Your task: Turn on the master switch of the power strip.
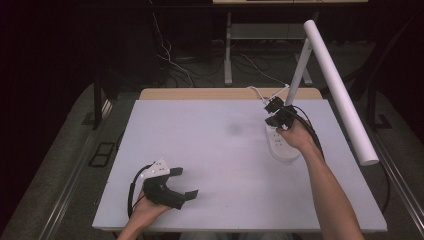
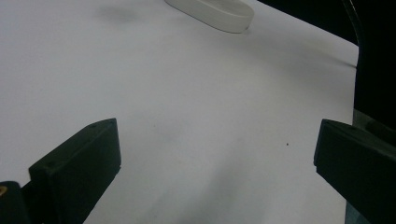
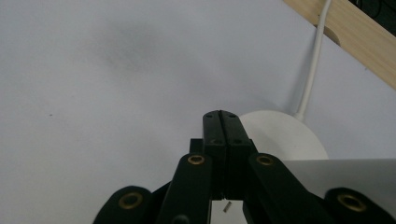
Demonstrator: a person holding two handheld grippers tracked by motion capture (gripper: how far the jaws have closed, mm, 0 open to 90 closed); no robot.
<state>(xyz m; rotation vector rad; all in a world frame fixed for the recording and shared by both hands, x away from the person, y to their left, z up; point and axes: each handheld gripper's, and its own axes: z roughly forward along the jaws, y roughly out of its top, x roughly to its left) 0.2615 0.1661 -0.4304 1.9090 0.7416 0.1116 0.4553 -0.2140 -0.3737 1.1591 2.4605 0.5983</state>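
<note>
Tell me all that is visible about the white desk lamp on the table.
The white desk lamp stands at the far right of the white table. It looks like smooth matte plastic. Its oval base lies flat on the table, a slim stem leans up from the base, and a long round bar head slopes down toward the near right. A white cord runs from the base over the far edge. The right gripper, jaws shut, hovers over the base; contact is unclear.

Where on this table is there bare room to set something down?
Most of the white tabletop is bare: the whole middle and far-left, between the left gripper and the white power strip. It is crowded at the far right, around the right gripper and desk lamp.
</note>
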